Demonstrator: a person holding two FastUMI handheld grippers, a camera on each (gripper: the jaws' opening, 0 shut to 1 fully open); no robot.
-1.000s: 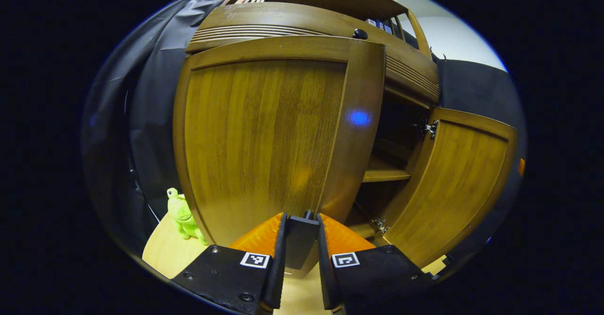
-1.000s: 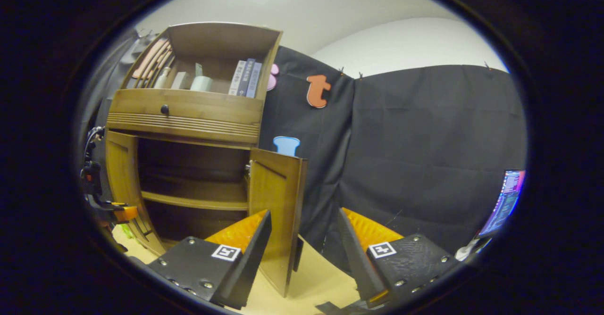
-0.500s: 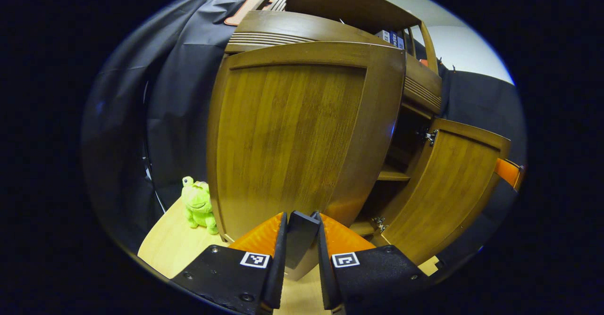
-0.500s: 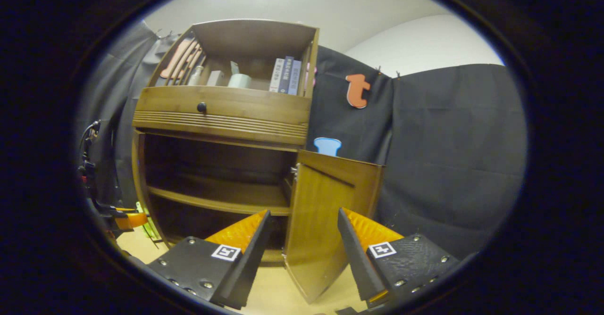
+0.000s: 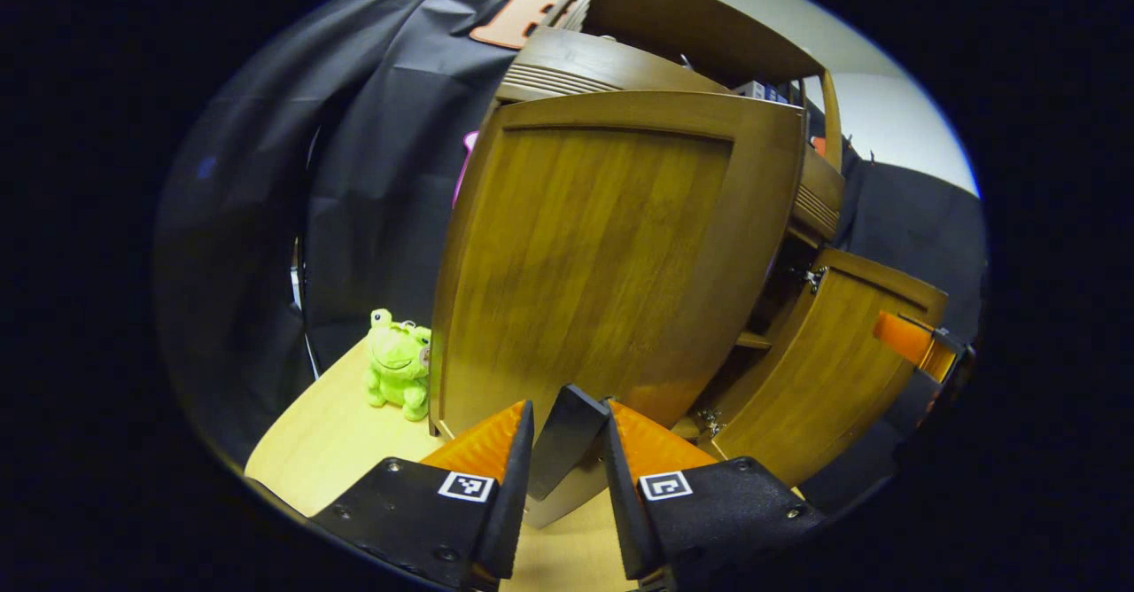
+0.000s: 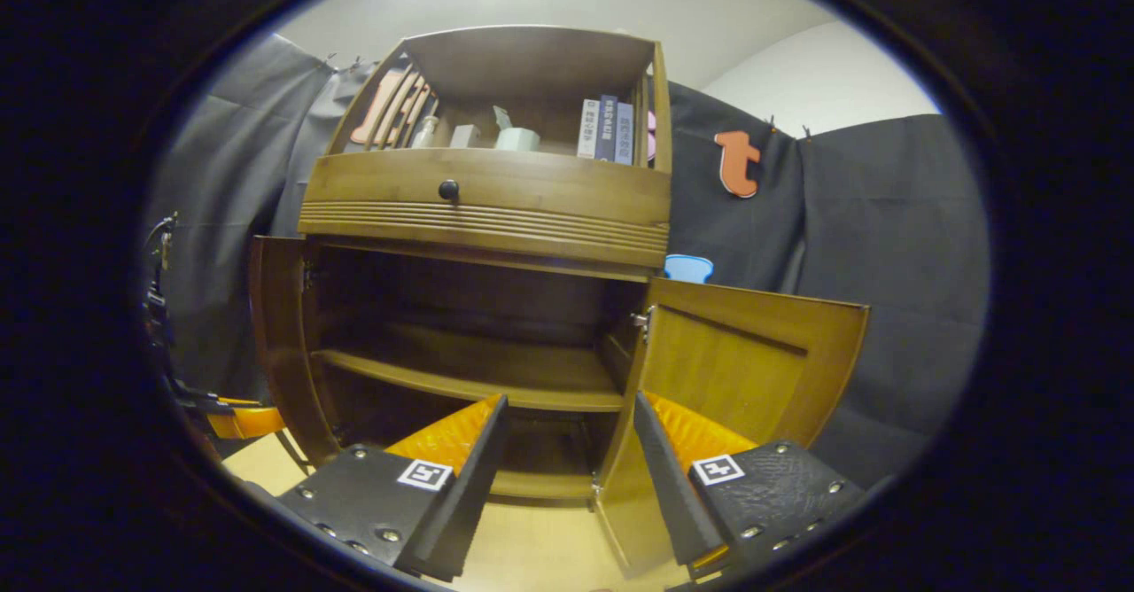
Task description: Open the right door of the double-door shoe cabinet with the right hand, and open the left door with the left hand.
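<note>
The wooden shoe cabinet (image 6: 483,211) stands with both doors swung out. In the left gripper view the left door (image 5: 602,264) looms close, and my left gripper (image 5: 567,450) is shut on its black handle (image 5: 563,437) at the door's lower edge. The right door (image 5: 824,370) stands wide open beyond it, with the right gripper's orange finger (image 5: 904,339) near its edge. In the right gripper view my right gripper (image 6: 567,477) is open and holds nothing, just in front of the right door (image 6: 735,370). The left door (image 6: 279,335) appears edge-on at the left.
A green frog plush (image 5: 399,375) sits on the pale wooden floor (image 5: 328,432) left of the cabinet. Inside is a bare shelf (image 6: 469,375). Above the doors are a drawer with a black knob (image 6: 449,190) and an open shelf with books (image 6: 602,127).
The left door has swung further outward with my left gripper clamped on its handle. The right gripper's view has turned left to face the cabinet, and it has stayed open.
</note>
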